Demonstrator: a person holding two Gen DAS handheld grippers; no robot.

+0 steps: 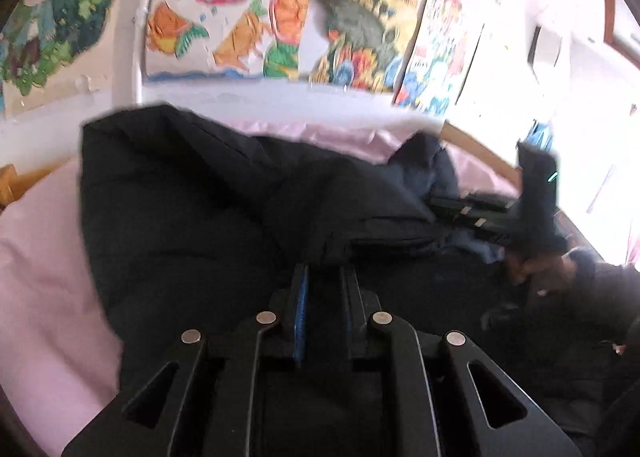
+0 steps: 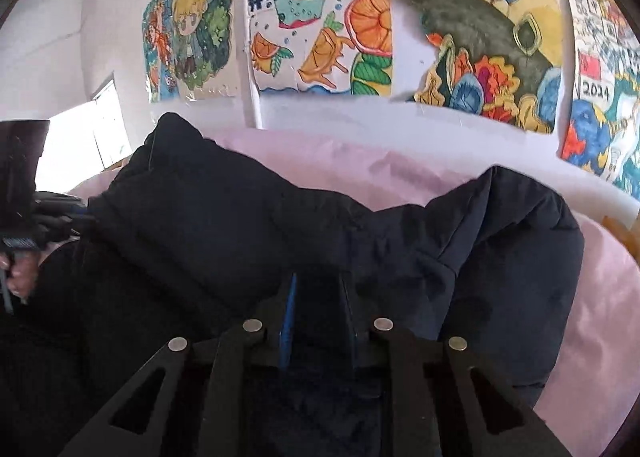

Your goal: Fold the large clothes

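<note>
both grippers (image 1: 324,277) (image 2: 318,285) pinch the dark jacket (image 2: 240,217) — pink sheet (image 2: 600,317) around.

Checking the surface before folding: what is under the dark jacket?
A pink sheet shows around the dark jacket, so it lies on that. Anything directly beneath is covered.
</note>
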